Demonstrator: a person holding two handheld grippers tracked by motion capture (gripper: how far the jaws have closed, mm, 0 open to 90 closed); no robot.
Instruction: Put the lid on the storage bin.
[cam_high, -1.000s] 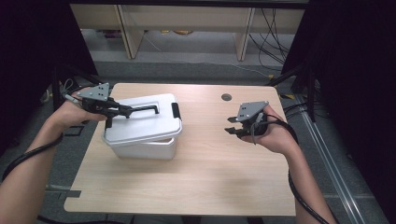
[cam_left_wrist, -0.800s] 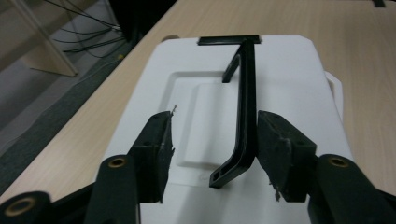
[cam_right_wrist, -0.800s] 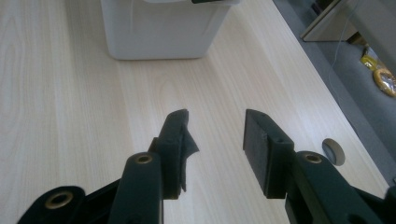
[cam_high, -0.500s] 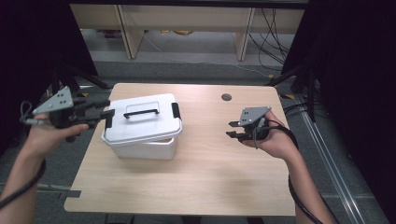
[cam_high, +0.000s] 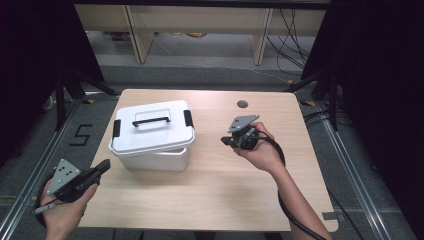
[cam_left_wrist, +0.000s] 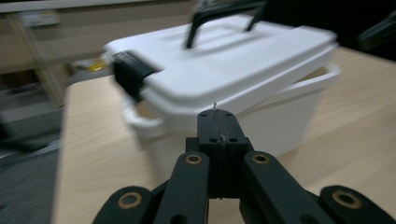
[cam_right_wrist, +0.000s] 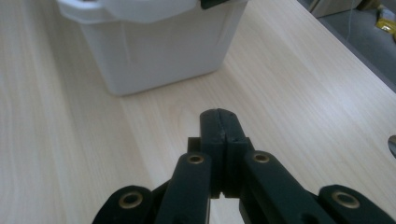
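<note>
- Table (cam_high: 210, 200): 1, light wood, w/ 1 small round dark hole (cam_high: 242, 104) near the far edge, right of centre. Your forearms come in from the near side.
- Box (cam_high: 152, 135): 1, white plastic, lid on. It sits on the table's left-centre part, nearer the far edge than the near one.
- Box look: white lid w/ rounded corners, 1 black carry handle (cam_high: 151, 121) lying across the top, 2 black latches, one at each short end (left (cam_high: 116, 128), right (cam_high: 188, 118)). In left gripper view the box (cam_left_wrist: 224, 79) is close & motion-blurred; a white side grip juts out under the lid rim at each end.
- In right gripper view you see the box's (cam_right_wrist: 159, 51) plain white wall & lower edge resting on the wood, apart from the jaws.
- Grippers: 2, one per hand, each w/ a grey three-cornered plate on top & a black cable trailing back.
- Left gripper (cam_high: 102, 166): at the table's near-left corner, tip pointing toward the box, well short of it. In its own view (cam_left_wrist: 218, 125) the jaws are pressed together, nothing between them, touching nothing.
- Right gripper (cam_high: 226, 141): you hold it over the table right of the box, tip pointing at the box, clear gap between. In its own view (cam_right_wrist: 218, 126) the jaws meet w/ no gap, empty, above bare wood.
</note>
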